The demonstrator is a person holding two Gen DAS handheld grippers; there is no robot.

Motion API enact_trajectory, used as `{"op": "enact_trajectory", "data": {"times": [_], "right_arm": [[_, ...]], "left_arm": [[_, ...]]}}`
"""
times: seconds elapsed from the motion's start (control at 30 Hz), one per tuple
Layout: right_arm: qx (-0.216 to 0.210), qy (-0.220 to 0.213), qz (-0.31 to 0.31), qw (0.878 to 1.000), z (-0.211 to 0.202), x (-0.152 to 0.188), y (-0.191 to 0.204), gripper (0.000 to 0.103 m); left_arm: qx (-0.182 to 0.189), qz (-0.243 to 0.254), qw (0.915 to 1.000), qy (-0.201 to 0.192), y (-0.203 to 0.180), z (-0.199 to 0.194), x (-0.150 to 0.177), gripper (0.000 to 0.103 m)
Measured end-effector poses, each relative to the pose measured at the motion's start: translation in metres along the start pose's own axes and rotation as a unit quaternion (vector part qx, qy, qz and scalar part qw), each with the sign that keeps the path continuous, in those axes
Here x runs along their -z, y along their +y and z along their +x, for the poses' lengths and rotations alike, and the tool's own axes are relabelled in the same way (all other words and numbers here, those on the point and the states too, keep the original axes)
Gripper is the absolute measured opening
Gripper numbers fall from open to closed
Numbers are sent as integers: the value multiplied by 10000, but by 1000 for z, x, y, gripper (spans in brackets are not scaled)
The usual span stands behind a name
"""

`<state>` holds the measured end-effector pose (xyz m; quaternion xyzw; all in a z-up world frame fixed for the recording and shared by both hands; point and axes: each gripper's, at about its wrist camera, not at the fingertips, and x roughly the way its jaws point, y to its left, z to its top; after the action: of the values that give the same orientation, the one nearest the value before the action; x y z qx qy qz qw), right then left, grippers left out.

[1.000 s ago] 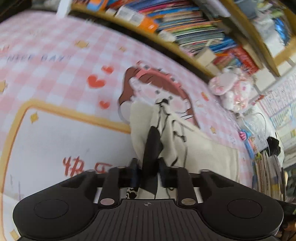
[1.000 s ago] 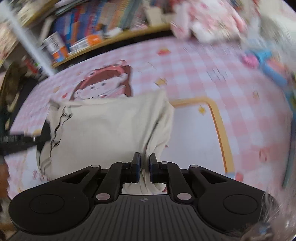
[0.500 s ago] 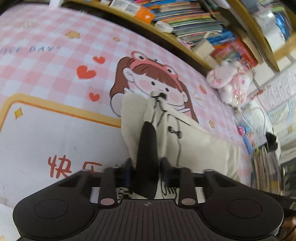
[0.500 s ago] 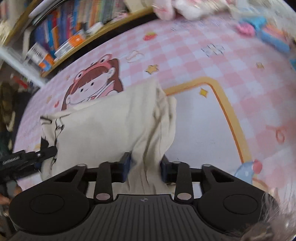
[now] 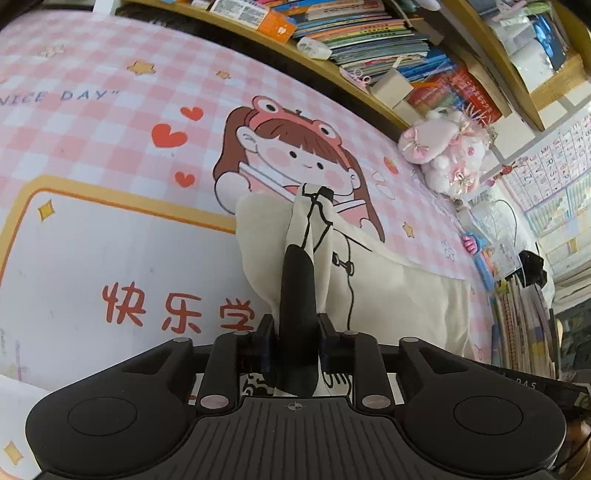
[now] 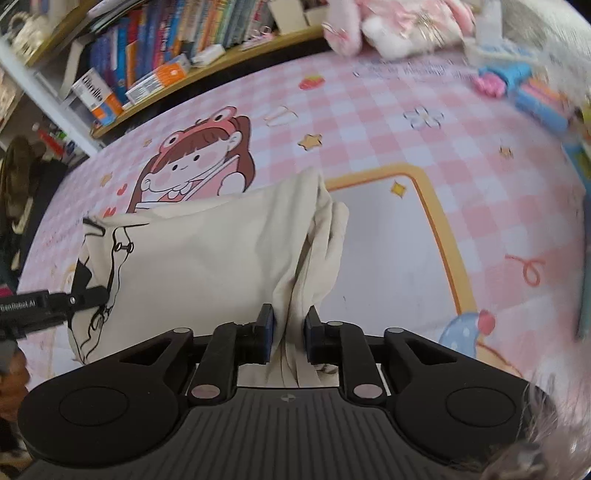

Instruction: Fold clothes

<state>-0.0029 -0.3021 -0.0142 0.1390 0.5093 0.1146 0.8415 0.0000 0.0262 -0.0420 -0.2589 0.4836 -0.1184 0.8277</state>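
A cream garment (image 5: 399, 295) with black line drawings and black trim lies folded on the pink checked mat (image 5: 92, 240). My left gripper (image 5: 295, 343) is shut on its black-trimmed end, and a black strip of cloth stands up between the fingers. In the right wrist view the same garment (image 6: 207, 251) spreads to the left. My right gripper (image 6: 290, 332) is shut on its bunched right edge. The left gripper (image 6: 98, 293) shows there at the garment's far left end.
A shelf of books (image 5: 369, 33) runs along the mat's far edge. A pink plush toy (image 5: 443, 155) sits at the back right, with stacked books (image 5: 524, 325) along the right side. Blue and pink toys (image 6: 528, 92) lie at the far right.
Both pairs of jaws widened half a second ago and have narrowed again on the cloth. The garment sits flatter on the mat, with its right edge bunched more upright.
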Motion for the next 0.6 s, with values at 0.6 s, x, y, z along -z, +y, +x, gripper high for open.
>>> {"op": "enact_trajectory", "data": {"times": [0.6], "right_arm": [[160,-365,-864,9955,-3,8,24,16]], "left_arm": [[-352,884,9948,-369,-32,-8,12,19]]}}
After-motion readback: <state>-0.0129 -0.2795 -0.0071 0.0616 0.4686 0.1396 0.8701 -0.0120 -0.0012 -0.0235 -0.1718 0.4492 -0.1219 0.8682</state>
